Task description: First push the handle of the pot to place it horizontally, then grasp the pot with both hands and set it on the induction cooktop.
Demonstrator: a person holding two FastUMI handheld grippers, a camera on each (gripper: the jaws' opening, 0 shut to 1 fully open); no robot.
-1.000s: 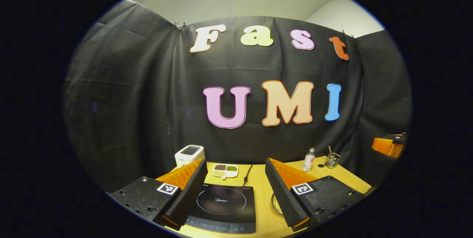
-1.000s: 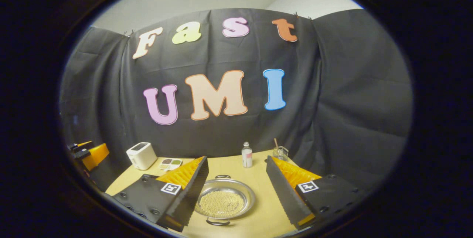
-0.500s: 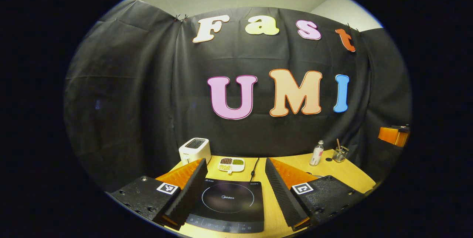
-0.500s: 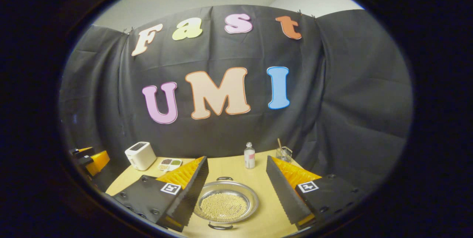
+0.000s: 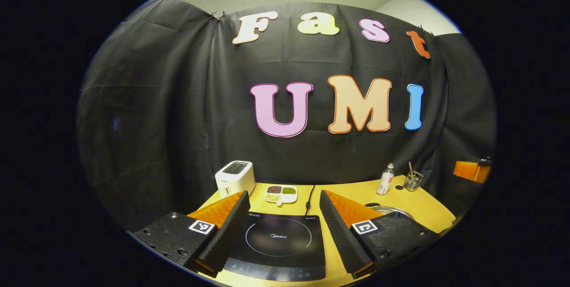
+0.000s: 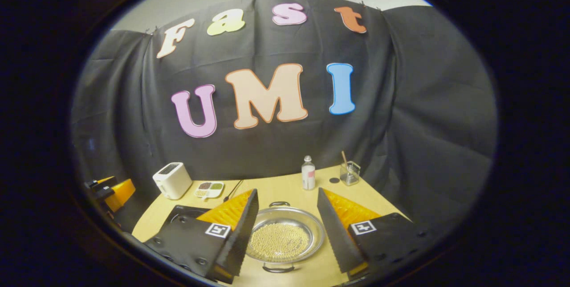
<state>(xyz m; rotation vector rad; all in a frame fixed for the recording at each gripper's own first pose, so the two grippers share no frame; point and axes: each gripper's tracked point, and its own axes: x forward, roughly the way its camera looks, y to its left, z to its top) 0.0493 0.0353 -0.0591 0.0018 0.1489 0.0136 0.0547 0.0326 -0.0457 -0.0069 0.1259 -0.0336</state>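
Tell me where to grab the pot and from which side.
Grip the pot by its two loop handles, near and far. They stick out past the rim, giving open fingers something to close on. Probably come from opposite sides once they're turned crosswise.

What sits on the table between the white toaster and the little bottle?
In the right gripper view, a small divided dish of beans and a black cord lie between the toaster and the bottle; otherwise bare tabletop.
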